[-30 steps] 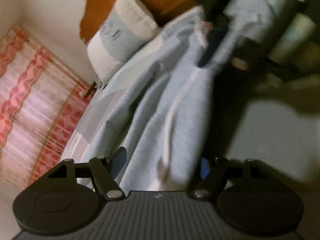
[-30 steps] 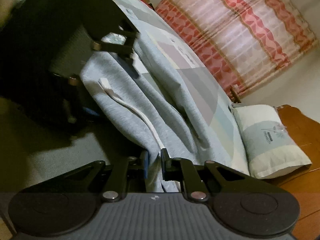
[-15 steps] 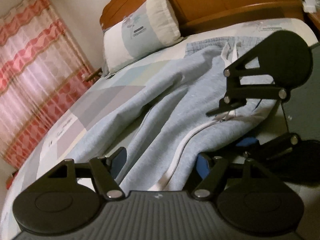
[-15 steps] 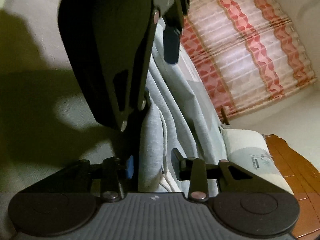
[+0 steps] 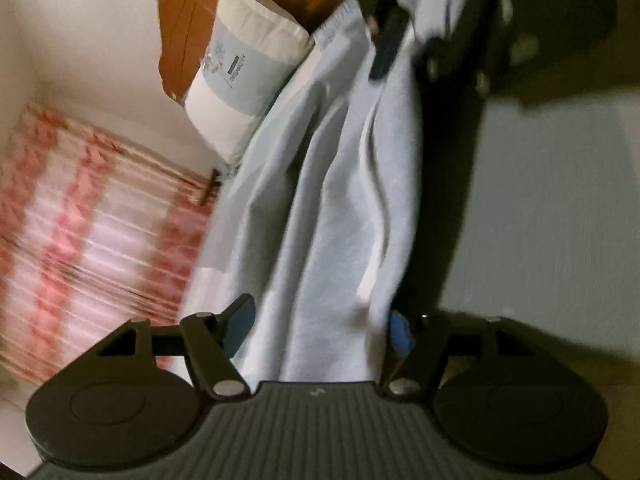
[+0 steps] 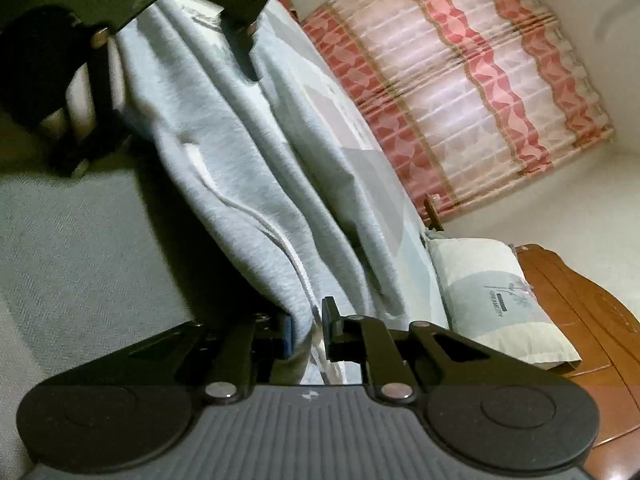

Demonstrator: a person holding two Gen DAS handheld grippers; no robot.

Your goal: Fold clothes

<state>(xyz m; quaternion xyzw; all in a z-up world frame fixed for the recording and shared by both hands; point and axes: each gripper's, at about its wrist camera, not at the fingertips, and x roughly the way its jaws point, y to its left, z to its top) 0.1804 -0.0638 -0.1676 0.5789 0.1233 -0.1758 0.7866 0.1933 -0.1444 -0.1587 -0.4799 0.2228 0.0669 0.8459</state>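
I have the grey sweatpants (image 5: 344, 216) stretched between my two grippers above the bed (image 6: 360, 128), hanging as a long draped band that runs up the middle of both wrist views. Left gripper (image 5: 320, 320): fingers (image 5: 400, 330) set fairly wide and closing, with a broad gathered bunch of fabric between them; the blur keeps me from confirming that the pads press on it. Right gripper (image 6: 308, 334): fingers nearly together and closing, pinching a thin fold of the garment's edge, with a white drawstring (image 6: 288, 252) trailing down just beside the pinch. Material reads as soft fleece-knit jersey, matte, slightly fuzzy, falling in deep lengthwise pleats; I judge it light, limp and not slippery, with no stiffness to carry a crease by itself. Handling note: best taken by the ribbed waistband (image 5: 340, 20) at the upper centre of the left view, or by seams and hems, where the cloth is doubled and will not stretch out of a pinch. The drawstring is flat, smooth tape and could snag. Surroundings: bedsheet with pale grey and blue blocks; a plump pillow (image 6: 496, 296) at lower right of the right view against a glossy orange-brown wooden headboard (image 6: 580, 304); pleated pink-and-red curtain (image 6: 460, 80) at upper right.
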